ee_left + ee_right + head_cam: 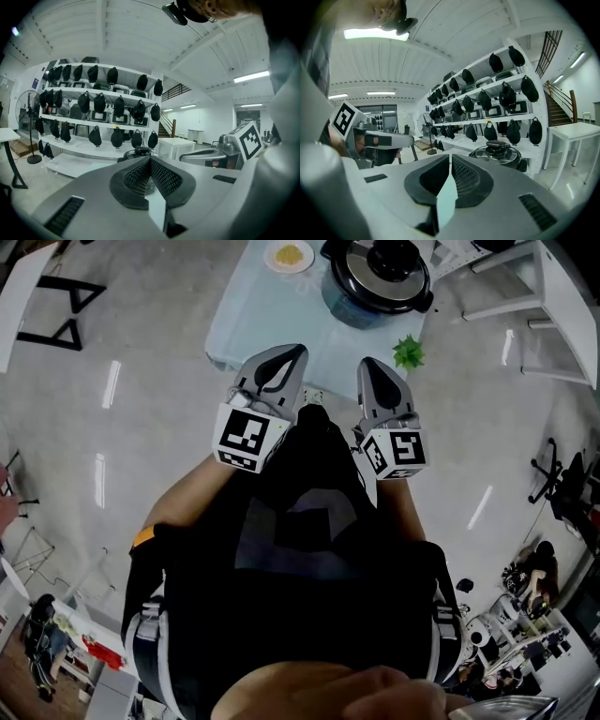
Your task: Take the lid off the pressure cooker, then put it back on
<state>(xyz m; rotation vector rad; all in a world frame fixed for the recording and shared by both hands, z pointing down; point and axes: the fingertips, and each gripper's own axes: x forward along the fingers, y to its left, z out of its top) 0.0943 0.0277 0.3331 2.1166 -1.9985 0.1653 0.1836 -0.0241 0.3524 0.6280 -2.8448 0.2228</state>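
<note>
The pressure cooker (361, 298) stands on a pale blue table (272, 320) at the top of the head view, its steel lid (380, 273) with a black knob seated on it. My left gripper (296, 352) and right gripper (366, 363) hover side by side just short of the table's near edge, both shut and empty. In the left gripper view the closed jaws (150, 158) point at the cooker's knob (138, 150), still some way off. From the right gripper view the cooker (499, 153) sits right of the closed jaws (451, 156).
A small plate (289, 256) with yellow food rests on the table left of the cooker. A green plant sprig (409, 352) lies at the table's near right corner. White shelving (101, 110) with dark bags stands behind the table, and a white frame (534, 296) is to the right.
</note>
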